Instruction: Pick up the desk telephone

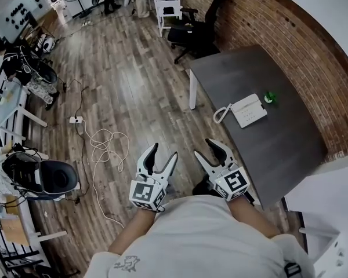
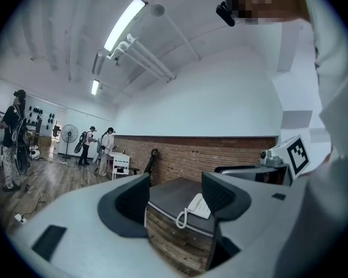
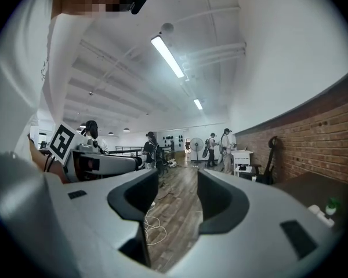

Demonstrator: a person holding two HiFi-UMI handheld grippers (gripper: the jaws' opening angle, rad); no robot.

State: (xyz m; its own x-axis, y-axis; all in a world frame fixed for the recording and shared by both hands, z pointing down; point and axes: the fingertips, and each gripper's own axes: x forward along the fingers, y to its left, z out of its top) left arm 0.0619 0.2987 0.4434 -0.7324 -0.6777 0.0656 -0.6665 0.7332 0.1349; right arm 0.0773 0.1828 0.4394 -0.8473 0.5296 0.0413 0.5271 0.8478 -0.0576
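Flat on a dark, matte desk (image 1: 278,149) beside a rough brick wall (image 1: 267,33) lies a white, rectangular phone (image 1: 249,110) with a coiled cord (image 1: 220,114); a small green object (image 1: 269,97) sits just beside it; the left gripper (image 1: 163,152) and right gripper (image 1: 204,147) hover over plank floor (image 1: 122,80), near the desk edge, curved grey fingers spread wide, empty.

I find the desk telephone (image 1: 249,110) white, lying flat and untouched on the dark desk (image 1: 278,149), near its floor-side edge. Its coiled cord (image 1: 221,114) loops at that edge.
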